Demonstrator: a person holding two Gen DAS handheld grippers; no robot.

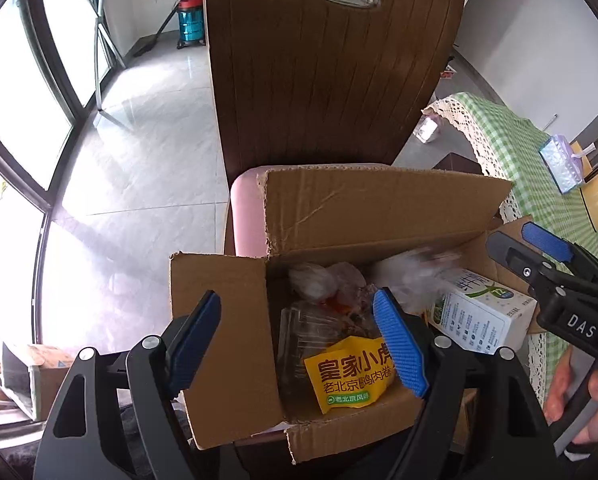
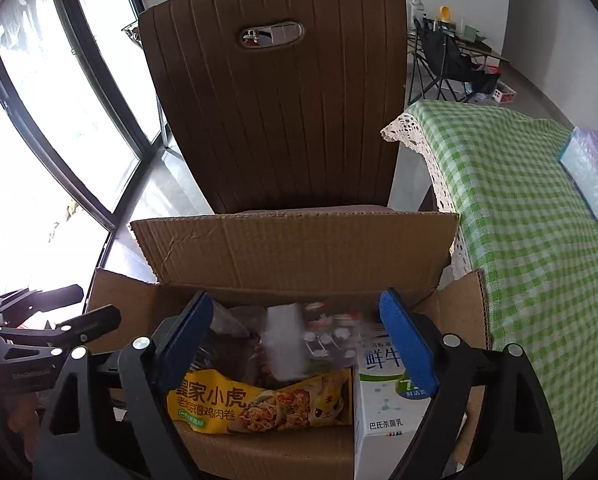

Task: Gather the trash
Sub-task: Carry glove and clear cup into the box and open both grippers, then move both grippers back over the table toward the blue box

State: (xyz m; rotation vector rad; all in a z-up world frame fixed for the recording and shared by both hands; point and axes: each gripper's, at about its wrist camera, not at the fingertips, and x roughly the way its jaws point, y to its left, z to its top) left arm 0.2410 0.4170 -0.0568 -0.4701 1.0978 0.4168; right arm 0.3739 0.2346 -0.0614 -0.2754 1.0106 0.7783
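cardboard box [image 2: 299, 248]: open on the seat of a brown chair [image 2: 275, 120], flaps up, just beside the green-checked tablecloth [image 2: 519, 220]; it serves as the trash bin here.
yellow wrap wrapper [image 2: 259, 404]: lies flat along the near wall of the box; looks like thin film, light, limp and slick, so a pinch on an edge or a crease would likely hold better than on the flat face.
milk carton [image 2: 383, 408]: stands at the right side of the box, against the wrapper; stiff paperboard, probably empty and light, best taken across two flat faces, gently, as it may dent.
clear plastic clamshell [image 1: 307, 332]: deeper in the box under the wrapper; looks thin, springy and slippery.
blurred white piece [image 2: 285, 344]: over the middle of the box, smeared by motion; apparently dropping in, what it is i cannot tell.
left gripper [image 1: 299, 340]: jaws wide, nothing between the pads, poised over the left half of the box.
right gripper [image 2: 299, 344]: jaws wide, pressing on nothing, above the box mouth.
tissue pack [image 2: 591, 172]: on the tablecloth, well apart from the box.
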